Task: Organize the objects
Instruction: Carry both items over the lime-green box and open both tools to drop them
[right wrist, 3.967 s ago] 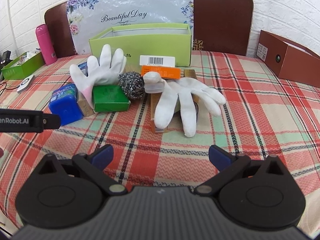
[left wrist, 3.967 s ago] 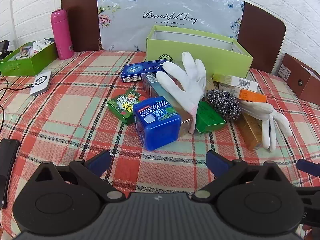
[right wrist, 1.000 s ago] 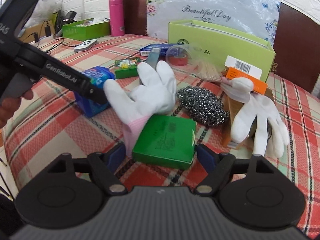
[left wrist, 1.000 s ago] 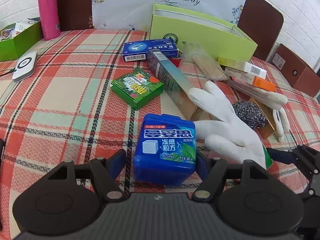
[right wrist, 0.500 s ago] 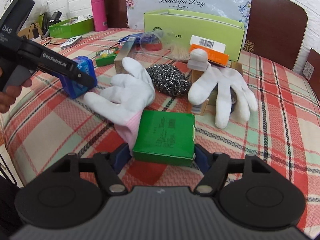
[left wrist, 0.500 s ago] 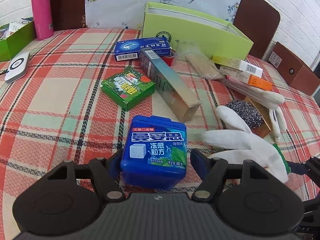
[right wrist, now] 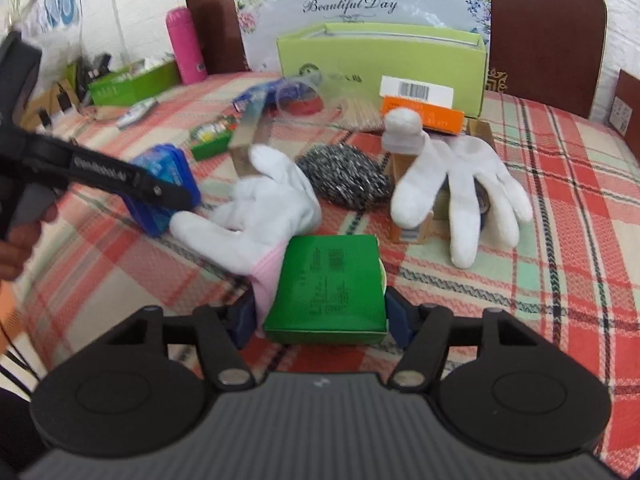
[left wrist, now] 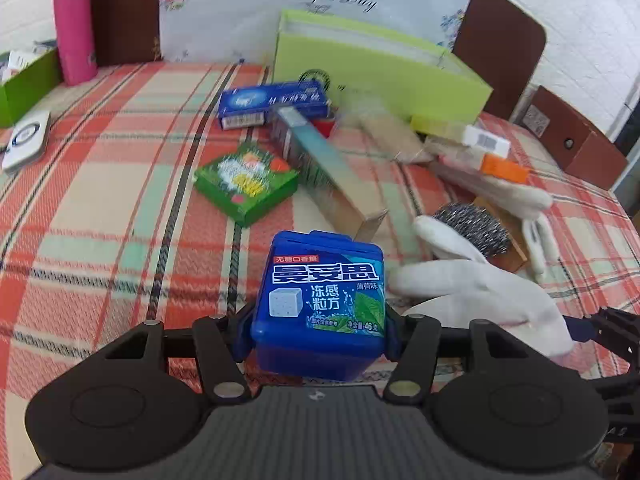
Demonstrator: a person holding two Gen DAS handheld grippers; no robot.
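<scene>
Left wrist: left gripper point(left wrist: 318, 336) jaws just closed, gripping blue gum box point(left wrist: 322, 304); right gripper point(right wrist: 320, 318) likewise clamping green box point(right wrist: 328, 286).

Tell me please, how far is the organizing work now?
Early. Nothing can be seen in the light green box, though its inside is mostly hidden. In hand: the left gripper has just closed on the blue gum box, and the right gripper on the green box, with a white glove's cuff caught beside it. Left: the steel scrubber, the second glove and several cartons lie loose on the tablecloth.
</scene>
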